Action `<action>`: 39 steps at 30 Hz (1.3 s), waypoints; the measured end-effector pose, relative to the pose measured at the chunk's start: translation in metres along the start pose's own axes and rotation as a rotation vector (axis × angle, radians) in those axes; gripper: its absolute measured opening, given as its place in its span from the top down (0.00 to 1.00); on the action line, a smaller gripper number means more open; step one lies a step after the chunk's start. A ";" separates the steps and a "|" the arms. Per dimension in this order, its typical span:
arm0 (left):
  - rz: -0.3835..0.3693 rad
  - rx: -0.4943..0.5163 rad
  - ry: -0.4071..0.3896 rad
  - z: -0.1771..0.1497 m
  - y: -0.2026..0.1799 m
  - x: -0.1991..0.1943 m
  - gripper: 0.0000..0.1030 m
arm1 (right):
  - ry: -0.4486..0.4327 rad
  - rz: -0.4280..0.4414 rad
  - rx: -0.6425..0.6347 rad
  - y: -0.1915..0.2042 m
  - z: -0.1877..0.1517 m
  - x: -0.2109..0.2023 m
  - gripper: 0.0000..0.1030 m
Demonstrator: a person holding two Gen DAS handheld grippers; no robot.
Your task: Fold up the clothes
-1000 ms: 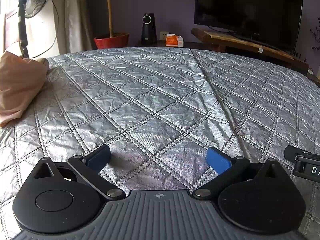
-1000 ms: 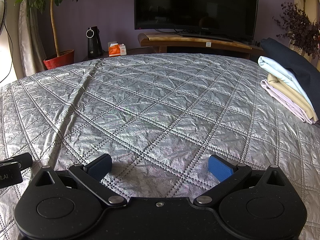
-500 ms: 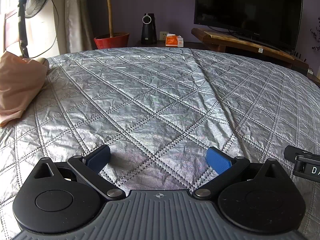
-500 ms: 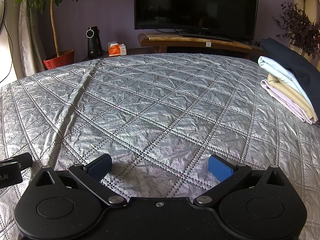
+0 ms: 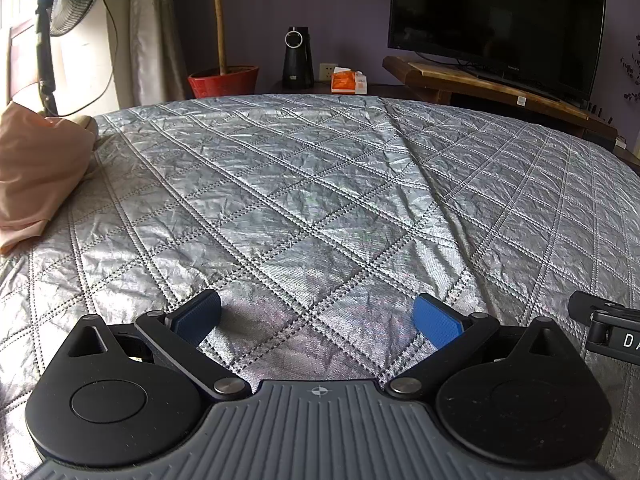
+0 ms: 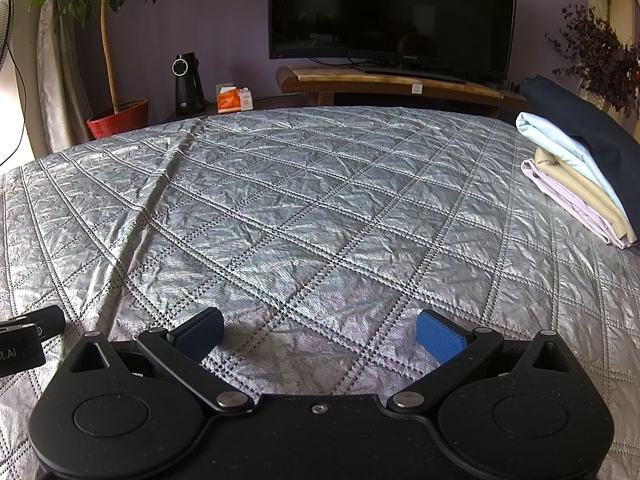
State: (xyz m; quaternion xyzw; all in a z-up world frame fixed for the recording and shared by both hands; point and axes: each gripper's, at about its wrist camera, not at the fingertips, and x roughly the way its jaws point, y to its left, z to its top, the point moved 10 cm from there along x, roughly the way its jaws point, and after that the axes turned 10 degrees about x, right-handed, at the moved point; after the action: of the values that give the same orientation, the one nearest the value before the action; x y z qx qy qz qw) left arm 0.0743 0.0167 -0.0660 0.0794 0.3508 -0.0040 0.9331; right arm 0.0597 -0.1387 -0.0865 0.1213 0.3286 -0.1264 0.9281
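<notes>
Nothing has moved since the earlier frames. A peach garment [image 5: 34,172] lies bunched at the bed's [image 5: 320,200] left edge. The left gripper [image 5: 318,318] and right gripper [image 6: 320,330] both gape wide, empty. Folded clothes [image 6: 576,184] are stacked at the right edge.

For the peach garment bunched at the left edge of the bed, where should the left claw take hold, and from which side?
Best guess: the loose lower hem of the peach garment, which lies flat on the quilt and points toward the camera. The left claw is open and empty, so swing left and come in low along the quilt. The bulk above is a rounded bunch, harder to pinch.
</notes>
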 end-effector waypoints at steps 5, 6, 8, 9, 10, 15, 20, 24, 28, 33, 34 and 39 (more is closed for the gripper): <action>0.000 0.000 0.000 0.000 -0.001 0.000 0.00 | 0.000 0.000 0.000 0.000 0.000 0.000 0.00; 0.000 0.000 0.000 0.001 -0.004 -0.002 0.00 | 0.000 0.000 0.000 0.000 0.000 0.000 0.00; 0.000 0.000 0.000 0.000 0.000 0.000 0.00 | 0.000 0.000 0.000 0.000 0.000 0.000 0.00; 0.000 0.000 0.000 0.000 -0.001 0.000 0.00 | 0.000 0.000 0.000 0.000 0.000 0.000 0.00; 0.000 0.000 0.000 0.000 0.000 0.000 0.00 | 0.000 0.000 0.000 0.000 0.000 0.000 0.00; 0.000 0.000 0.000 -0.001 0.004 0.003 0.00 | 0.000 0.000 0.000 0.000 0.000 0.000 0.00; 0.000 0.000 0.000 -0.001 0.005 0.003 0.00 | 0.000 0.000 0.000 0.000 0.000 0.000 0.00; 0.000 0.000 0.000 0.000 0.000 0.000 0.00 | 0.000 0.000 0.000 0.000 0.000 0.000 0.00; 0.000 0.000 0.000 0.001 -0.002 -0.001 0.00 | 0.000 0.000 0.000 0.000 0.000 0.000 0.00; 0.000 0.000 0.000 0.001 0.000 0.001 0.00 | 0.000 0.000 0.000 0.000 0.000 0.000 0.00; 0.000 0.000 0.000 0.001 -0.001 0.001 0.00 | 0.000 0.000 0.000 0.000 0.000 0.000 0.00; -0.001 0.000 0.000 0.001 -0.002 0.001 0.00 | 0.000 0.000 0.000 0.000 0.000 0.000 0.00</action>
State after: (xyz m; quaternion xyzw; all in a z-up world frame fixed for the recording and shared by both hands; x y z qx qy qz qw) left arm 0.0755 0.0150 -0.0663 0.0793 0.3507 -0.0043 0.9331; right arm 0.0599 -0.1388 -0.0864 0.1213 0.3287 -0.1263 0.9281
